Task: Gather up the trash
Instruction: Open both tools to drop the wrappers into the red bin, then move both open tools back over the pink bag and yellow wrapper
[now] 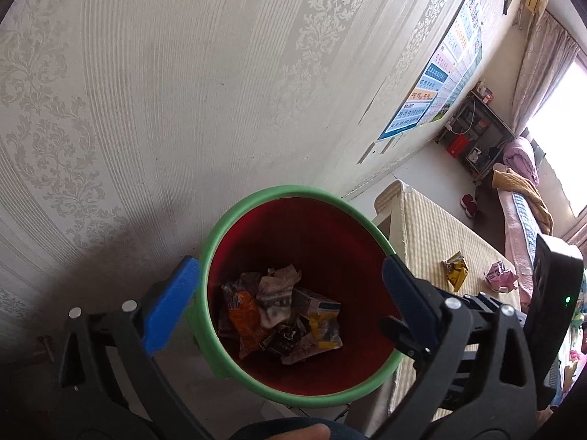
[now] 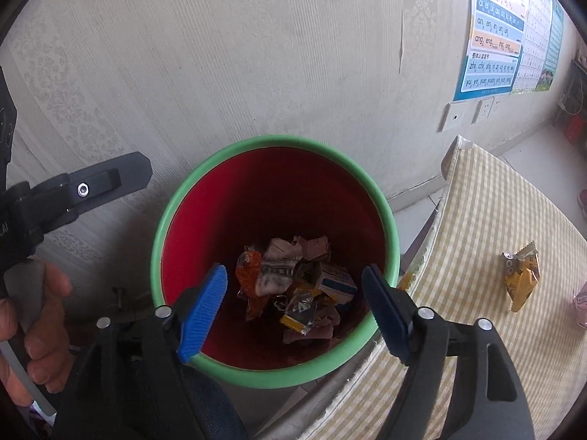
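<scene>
Down at the bottom of the red bin [image 2: 256,198], inside its green rim [image 2: 279,141], lies the heap of crumpled wrappers [image 2: 297,282] that I judge already collected. Both my grippers hang over the mouth, pointing steeply down. My right gripper [image 2: 295,306] stands released, its blue pads spread over the heap with nothing between them. My left gripper [image 1: 290,293] is just as wide, one pad outside the rim at nine o'clock, the other over the rim at three o'clock, and it too holds nothing.

What remains is on the checked tablecloth [image 2: 477,220], off at three o'clock from the bin. A yellow wrapper [image 2: 521,278] lies there flat, its long axis running roughly from twelve to six o'clock in my right view. Just beyond it, further toward three, sits a pink crumpled wrapper [image 1: 500,275], seen best from my left wrist and barely cut by the edge of the right view.

By my reckoning the right hand is the nearer one: the table sits on its side, while my left hand [image 2: 33,315] is at nine o'clock beside the bin. So the next reach would swing right toward three o'clock, pads set across the yellow wrapper's short width.
</scene>
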A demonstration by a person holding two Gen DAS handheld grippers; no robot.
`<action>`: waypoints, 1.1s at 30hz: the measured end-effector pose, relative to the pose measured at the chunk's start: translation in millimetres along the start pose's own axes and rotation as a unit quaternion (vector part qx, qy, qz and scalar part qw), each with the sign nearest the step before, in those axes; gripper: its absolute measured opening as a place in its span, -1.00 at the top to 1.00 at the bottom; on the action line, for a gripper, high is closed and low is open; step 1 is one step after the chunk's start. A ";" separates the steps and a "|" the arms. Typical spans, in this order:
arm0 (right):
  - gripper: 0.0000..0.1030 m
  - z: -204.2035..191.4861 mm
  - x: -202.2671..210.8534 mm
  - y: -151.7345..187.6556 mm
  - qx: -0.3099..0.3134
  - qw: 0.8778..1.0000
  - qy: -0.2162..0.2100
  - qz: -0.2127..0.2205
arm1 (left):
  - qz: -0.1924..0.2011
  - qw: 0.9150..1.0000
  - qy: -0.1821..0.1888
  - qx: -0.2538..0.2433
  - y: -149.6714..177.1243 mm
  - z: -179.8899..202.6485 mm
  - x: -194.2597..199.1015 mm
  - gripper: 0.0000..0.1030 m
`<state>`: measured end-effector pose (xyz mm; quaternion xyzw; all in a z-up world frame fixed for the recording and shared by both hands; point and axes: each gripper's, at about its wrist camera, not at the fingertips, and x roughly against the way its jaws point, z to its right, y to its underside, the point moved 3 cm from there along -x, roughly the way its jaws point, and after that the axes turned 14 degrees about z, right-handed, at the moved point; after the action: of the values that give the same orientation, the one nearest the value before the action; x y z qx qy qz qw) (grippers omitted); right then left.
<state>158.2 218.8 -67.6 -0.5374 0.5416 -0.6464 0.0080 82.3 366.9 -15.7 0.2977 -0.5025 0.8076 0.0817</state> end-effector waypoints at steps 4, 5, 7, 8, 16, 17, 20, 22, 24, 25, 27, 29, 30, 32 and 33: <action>-0.56 5.4 5.4 4.5 -0.001 1.000 0.006 0.000 | -0.004 1.000 -0.012 0.015 2.0 -7.5 1.0 -0.90; -0.62 7.7 7.7 5.5 -0.002 1.000 0.008 0.001 | -0.005 1.000 -0.012 0.017 3.4 -7.4 1.4 -0.90; -0.73 9.1 15.9 6.9 -0.003 1.000 0.014 0.007 | -0.011 1.000 -0.013 0.015 6.1 -6.0 2.4 -0.90; -0.74 11.3 19.3 7.7 -0.004 1.000 0.015 0.010 | -0.012 1.000 -0.011 0.013 7.3 -2.9 2.9 -0.90; -0.80 43.3 50.6 20.4 -0.024 0.999 0.038 0.019 | -0.014 1.000 0.012 -0.012 19.6 40.0 4.6 -0.90; -0.81 49.5 54.5 22.8 -0.029 0.998 0.042 0.020 | -0.016 1.000 0.016 -0.016 22.1 46.2 4.4 -0.90; -0.81 70.2 65.8 30.7 -0.044 0.997 0.058 0.018 | -0.023 0.999 0.026 -0.028 28.9 65.9 1.3 -0.90; -0.81 82.4 76.4 36.0 -0.053 0.996 0.067 0.021 | -0.027 0.999 0.032 -0.032 33.8 77.5 -0.7 -0.90; -0.81 95.0 89.4 41.2 -0.060 0.995 0.078 0.025 | -0.032 0.998 0.038 -0.038 40.2 91.0 -2.3 -0.90; -0.81 101.7 95.6 43.5 -0.063 0.994 0.085 0.028 | -0.035 0.998 0.042 -0.043 43.6 98.9 -3.2 -0.90; -0.81 114.8 107.2 48.0 -0.072 0.992 0.097 0.031 | -0.040 0.996 0.052 -0.054 49.7 114.4 -4.9 -0.90; -0.82 128.0 119.8 53.6 -0.078 0.990 0.110 0.034 | -0.044 0.995 0.061 -0.062 56.0 130.2 -6.8 -0.90; -0.85 134.4 124.1 55.5 -0.081 0.989 0.118 0.035 | -0.047 0.995 0.066 -0.065 59.1 138.3 -8.2 -0.90; -0.86 149.2 135.1 61.5 -0.088 0.987 0.133 0.035 | -0.051 0.993 0.073 -0.074 65.2 154.9 -10.8 -0.90; -0.86 157.1 140.7 65.2 -0.093 0.985 0.140 0.035 | -0.053 0.993 0.077 -0.078 68.5 162.0 -11.3 -0.90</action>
<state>172.0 -0.2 -43.1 -0.4208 0.6137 -0.6614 -0.0946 126.5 196.5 -22.9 0.2534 -0.5399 0.7809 0.1858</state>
